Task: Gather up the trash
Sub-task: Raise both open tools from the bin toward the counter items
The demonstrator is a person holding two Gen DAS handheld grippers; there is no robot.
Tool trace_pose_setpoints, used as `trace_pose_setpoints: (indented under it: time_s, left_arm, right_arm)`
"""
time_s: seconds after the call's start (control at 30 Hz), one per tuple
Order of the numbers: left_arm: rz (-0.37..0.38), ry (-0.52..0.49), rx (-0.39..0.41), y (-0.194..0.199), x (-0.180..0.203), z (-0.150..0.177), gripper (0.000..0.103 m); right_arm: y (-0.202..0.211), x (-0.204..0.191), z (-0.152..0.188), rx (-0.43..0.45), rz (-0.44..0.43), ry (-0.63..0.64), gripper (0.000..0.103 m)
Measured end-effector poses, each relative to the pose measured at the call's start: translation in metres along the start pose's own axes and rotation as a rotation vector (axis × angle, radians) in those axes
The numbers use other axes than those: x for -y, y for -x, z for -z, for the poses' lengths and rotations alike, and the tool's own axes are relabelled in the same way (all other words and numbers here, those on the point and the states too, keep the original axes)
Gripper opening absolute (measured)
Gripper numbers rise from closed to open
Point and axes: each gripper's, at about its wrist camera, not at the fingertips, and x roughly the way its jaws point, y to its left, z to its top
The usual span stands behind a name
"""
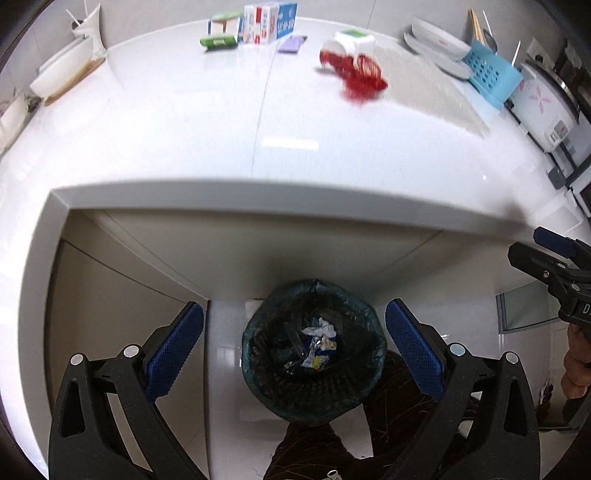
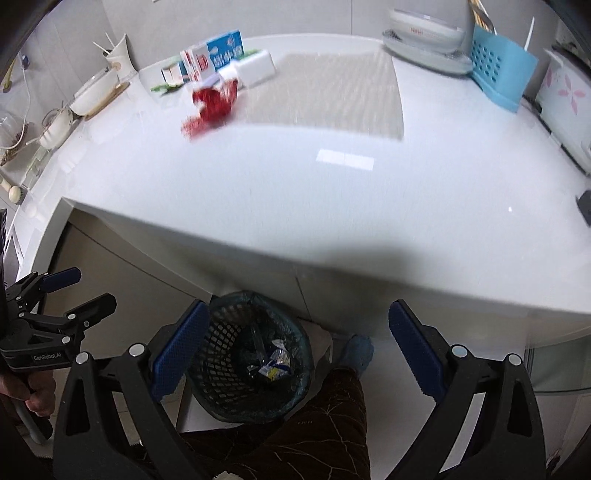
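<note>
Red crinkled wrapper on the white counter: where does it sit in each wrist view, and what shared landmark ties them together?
Left wrist view: the red crinkled wrapper lies upper right of centre, far back on the white counter.
Right wrist view: the wrapper lies upper left, in front of the cartons.
Shared landmark: the blue-and-white milk carton standing behind it.
</note>
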Motion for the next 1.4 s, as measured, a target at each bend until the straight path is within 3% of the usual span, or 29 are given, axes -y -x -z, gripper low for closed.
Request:
trace_pose_setpoints:
  time_s: [0.33, 0.73, 1.4]
  left_arm:
    - [0.003, 0.023, 0.052, 0.020, 0.003, -0.048, 0.097]
    - [0.008, -0.024, 0.126, 0.036, 0.027, -0.128, 0.096]
    - [0.017, -0.105, 0.116, -0.008, 0.074, -0.218, 0.095]
  right_arm:
    - [0.017, 0.016, -0.050, 0.050, 0.006, -0.025, 0.094]
    - [0.023, 0.042, -0.111, 0.081, 0.042, -0.043, 0.094]
    - [-0.015, 0.088, -0.181, 0.030, 0.062, -0.049, 0.094]
